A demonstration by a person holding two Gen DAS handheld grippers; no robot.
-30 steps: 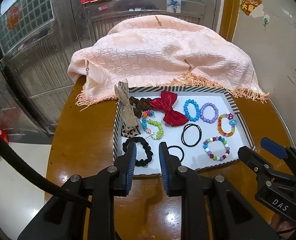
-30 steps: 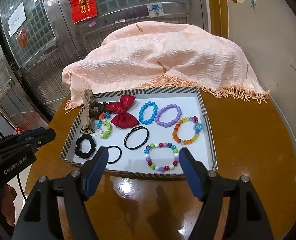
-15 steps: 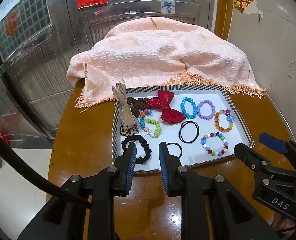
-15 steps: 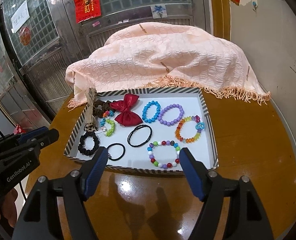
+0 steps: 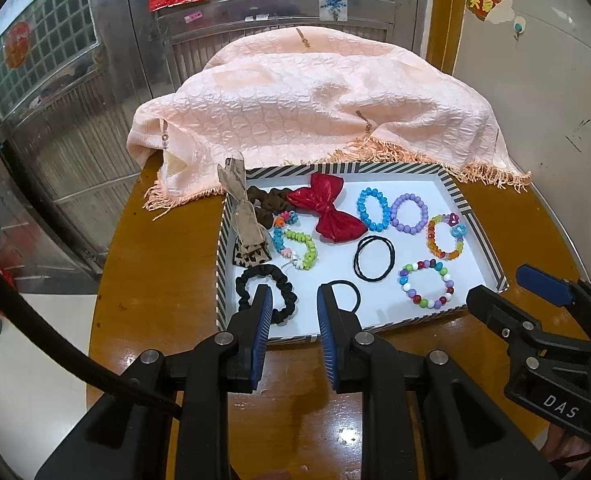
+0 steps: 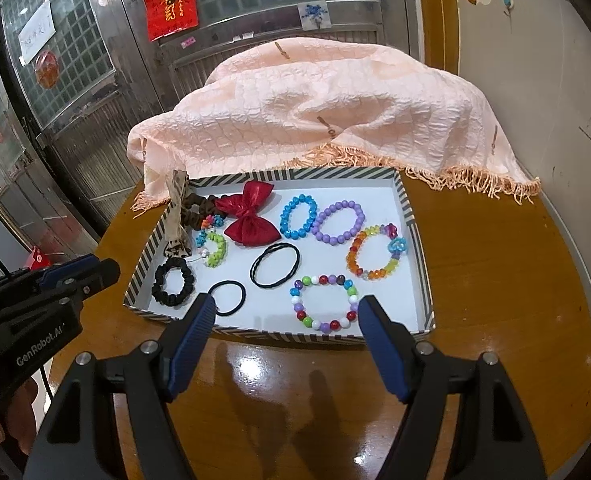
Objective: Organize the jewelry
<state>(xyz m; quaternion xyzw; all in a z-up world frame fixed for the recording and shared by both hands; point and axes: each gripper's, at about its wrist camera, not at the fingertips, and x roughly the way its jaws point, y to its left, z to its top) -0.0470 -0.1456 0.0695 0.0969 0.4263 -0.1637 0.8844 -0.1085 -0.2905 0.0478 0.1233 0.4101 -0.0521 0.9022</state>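
On the round wooden bench (image 5: 163,280) sits a shallow striped tray (image 5: 477,224) with a white floor, and all the jewelry lies inside it. Taking the tray as a clock face in the left wrist view: a red bow (image 5: 327,210) at about 12, a blue bead bracelet (image 5: 372,208) and a purple bead bracelet (image 5: 409,213) at 1 to 2, an orange bead bracelet (image 5: 445,236) at 3, a multicolour bead bracelet (image 5: 426,285) at 5, a thin black hair tie (image 5: 374,257) near the centre, a black scrunchie (image 5: 265,292) at 7, a green bead bracelet (image 5: 297,246) at 9, and a brown scrunchie (image 5: 269,205) with a tan ribbon (image 5: 241,208) at 10 to 11.

Behind the tray — at the bench's 12 — a peach fringed cloth (image 5: 315,108) is heaped.

The left claw (image 5: 294,312) hangs over the tray's near edge, its jaws standing a little apart with nothing between them. The right claw (image 6: 285,322) hangs above the near rim too — jaws spread wide, empty, the multicolour bracelet seen between them but untouched.
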